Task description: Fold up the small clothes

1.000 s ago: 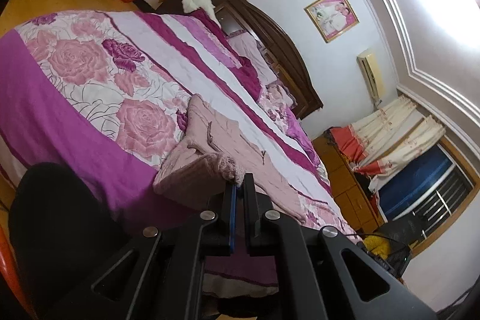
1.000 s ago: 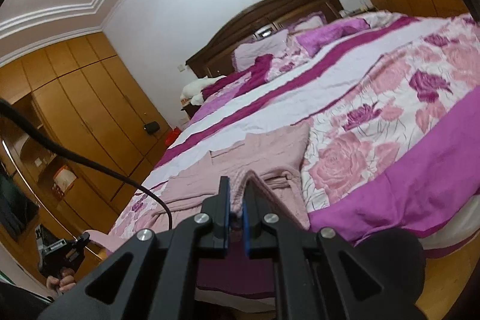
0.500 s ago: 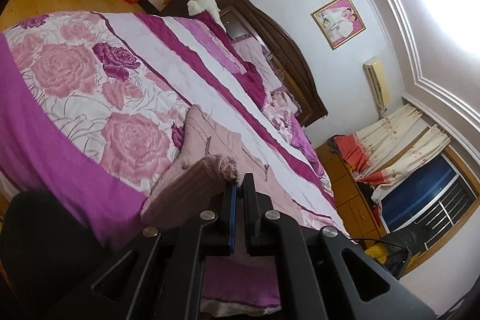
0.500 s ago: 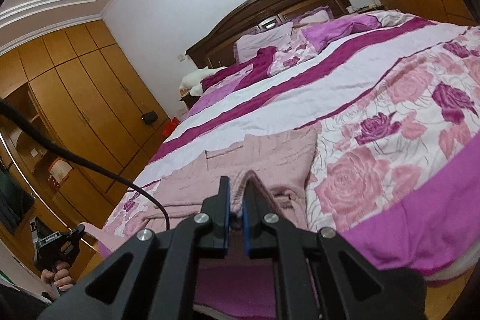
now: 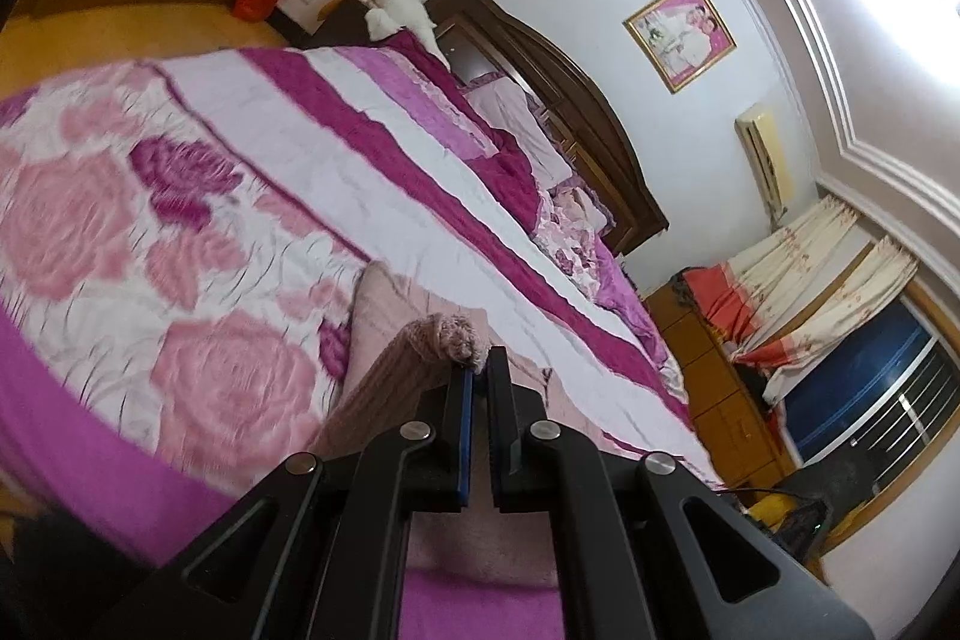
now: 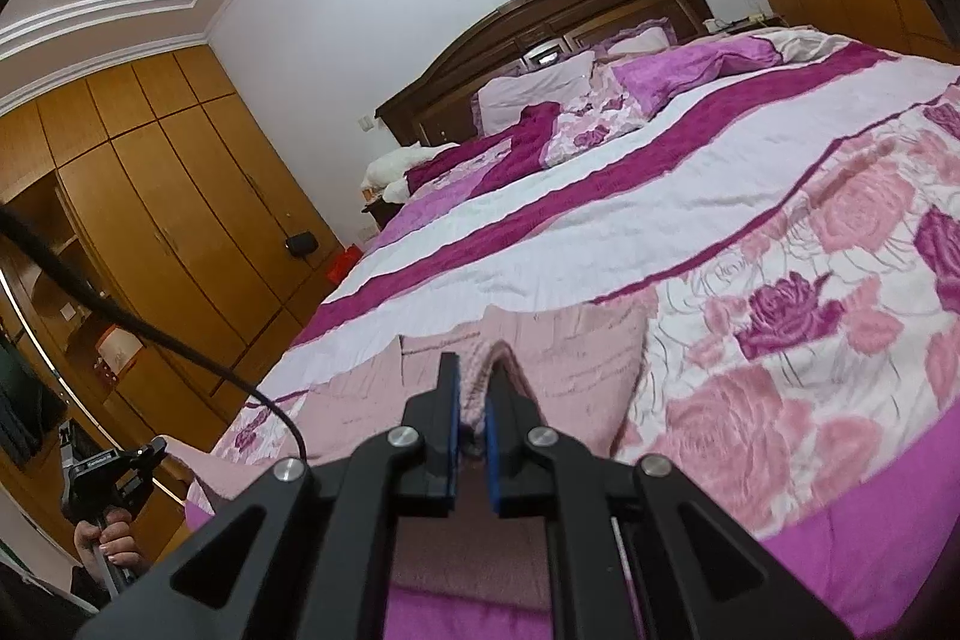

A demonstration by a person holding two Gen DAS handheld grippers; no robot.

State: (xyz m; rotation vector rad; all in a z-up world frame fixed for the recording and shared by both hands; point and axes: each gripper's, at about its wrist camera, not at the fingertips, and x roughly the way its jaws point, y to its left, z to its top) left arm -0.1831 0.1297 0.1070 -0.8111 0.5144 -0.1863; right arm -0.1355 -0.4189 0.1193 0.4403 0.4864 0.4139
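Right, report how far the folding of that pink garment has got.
Done: the pink garment is spread out on the floral bedspread. In hand: the left hand-held gripper and the right hand-held gripper are each shut on a bunched pink edge, lifted off the bed. Left: lay that lifted part over the flat part, release, and make any further folds.

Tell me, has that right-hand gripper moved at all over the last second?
Yes. The right gripper, shut on the pink garment, has carried it forward up the bed: the headboard looms closer and the bed's near purple edge has dropped away.
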